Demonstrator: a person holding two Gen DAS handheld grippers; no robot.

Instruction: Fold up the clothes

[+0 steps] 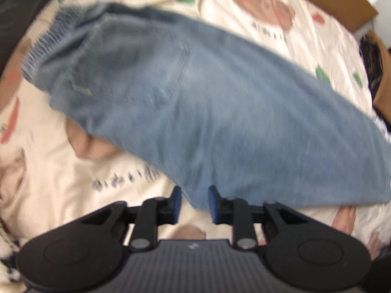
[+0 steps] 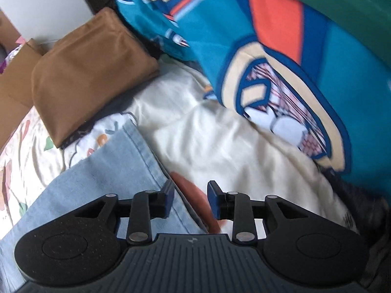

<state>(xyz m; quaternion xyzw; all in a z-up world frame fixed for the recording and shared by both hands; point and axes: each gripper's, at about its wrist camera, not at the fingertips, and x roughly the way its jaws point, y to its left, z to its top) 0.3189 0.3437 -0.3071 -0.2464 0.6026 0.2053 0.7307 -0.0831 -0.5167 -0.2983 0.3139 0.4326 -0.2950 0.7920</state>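
Both wrist views close above the bed, facing steeply down; shared: jeans point(image 1: 185, 102), printed sheet point(image 2: 220, 141)

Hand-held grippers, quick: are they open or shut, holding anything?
Left hand-held gripper: open, holding nothing, over folded light blue denim jeans.
Right hand-held gripper: open, holding nothing.

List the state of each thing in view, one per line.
Jeans: folded over, lying on the bedsheet, not gripped.
Brown garment: folded, set aside.
Teal blanket: bunched, unfolded.
Left gripper: open, empty.
Right gripper: open, empty, over the jeans' edge.
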